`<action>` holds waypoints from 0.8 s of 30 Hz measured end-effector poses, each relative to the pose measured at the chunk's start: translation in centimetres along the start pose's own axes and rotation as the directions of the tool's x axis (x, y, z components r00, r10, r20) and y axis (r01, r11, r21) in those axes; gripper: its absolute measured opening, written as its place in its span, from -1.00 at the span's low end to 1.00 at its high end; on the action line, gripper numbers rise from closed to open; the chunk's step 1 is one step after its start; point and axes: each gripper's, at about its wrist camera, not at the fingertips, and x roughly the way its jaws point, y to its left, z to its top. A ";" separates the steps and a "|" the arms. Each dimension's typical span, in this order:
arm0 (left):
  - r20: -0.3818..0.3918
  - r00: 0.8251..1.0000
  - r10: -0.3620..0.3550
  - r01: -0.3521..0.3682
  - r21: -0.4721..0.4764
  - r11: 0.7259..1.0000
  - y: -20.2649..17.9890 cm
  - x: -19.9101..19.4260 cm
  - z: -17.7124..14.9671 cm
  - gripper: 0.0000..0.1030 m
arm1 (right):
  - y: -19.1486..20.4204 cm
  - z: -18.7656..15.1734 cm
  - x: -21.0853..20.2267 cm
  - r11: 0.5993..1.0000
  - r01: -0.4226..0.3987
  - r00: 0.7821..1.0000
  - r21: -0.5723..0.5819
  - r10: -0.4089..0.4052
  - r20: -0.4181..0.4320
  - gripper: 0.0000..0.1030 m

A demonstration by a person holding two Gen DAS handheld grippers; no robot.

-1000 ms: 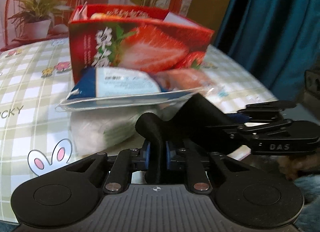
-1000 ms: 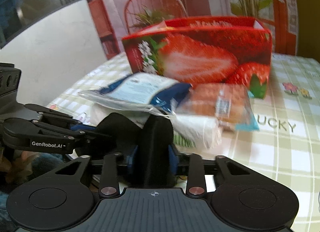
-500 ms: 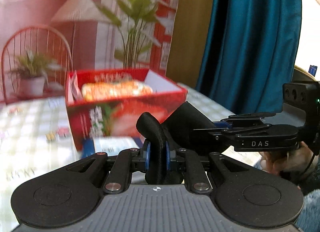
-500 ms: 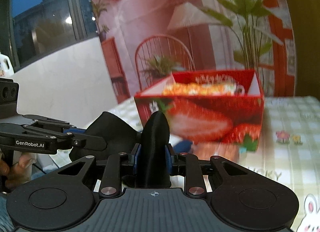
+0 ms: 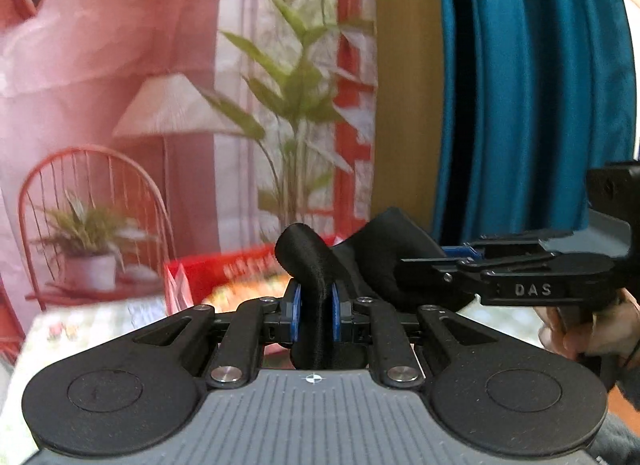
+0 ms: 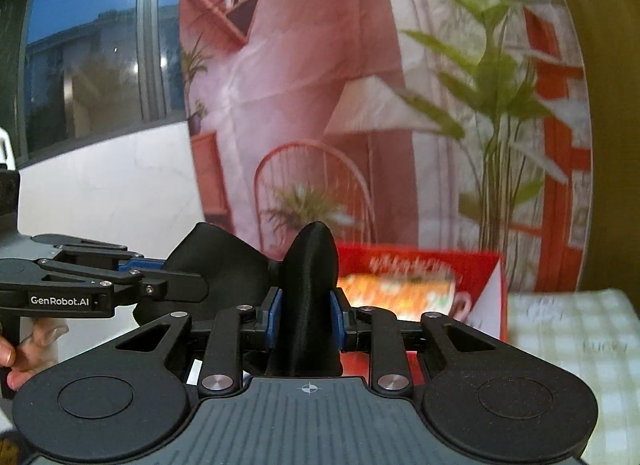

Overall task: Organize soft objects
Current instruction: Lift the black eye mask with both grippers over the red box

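Note:
My left gripper (image 5: 304,241) is shut, its black fingers pressed together with nothing seen between them. My right gripper (image 6: 314,241) is shut and empty as well. Each shows side-on in the other's view, held by a hand: the right gripper (image 5: 380,253) close on the right, the left gripper (image 6: 216,261) close on the left. Both hang above the table, fingertips near each other. Behind them stands the open red strawberry box (image 5: 224,269) (image 6: 424,265) with an orange packet (image 6: 396,289) inside. Loose packets on the table are hidden below the grippers.
A checked tablecloth (image 6: 572,329) (image 5: 92,329) covers the table. Behind it hangs a printed backdrop with a chair and plants (image 5: 296,105). A blue curtain (image 5: 532,85) hangs at the right, and a window (image 6: 88,65) and white wall are at the left.
Both grippers have risen and tilted upward, staying shut. The blue and orange packets in front of the box have dropped out of view, and the box now sits low in both views.

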 end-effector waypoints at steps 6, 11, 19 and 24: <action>0.075 0.992 0.103 -0.109 0.079 0.991 0.4 2.5 3.0 -0.67 | -1.1 3.3 2.4 0.998 0.043 0.997 -0.036 -0.040 0.069 -0.50; 0.057 0.983 0.175 -0.181 0.114 0.977 1.0 5.5 3.9 -0.66 | -1.9 4.8 5.6 0.997 0.077 0.994 -0.013 -0.075 0.077 -0.49; -0.127 0.979 0.160 -0.170 -0.073 0.983 4.2 10.7 3.2 -0.65 | -4.4 3.6 10.8 0.985 0.147 0.989 0.085 -0.144 -0.034 -0.47; -0.205 0.965 0.163 -0.180 -0.068 0.981 4.7 12.4 1.1 -0.62 | -5.7 1.4 12.5 0.975 0.181 0.979 0.131 -0.166 -0.114 -0.44</action>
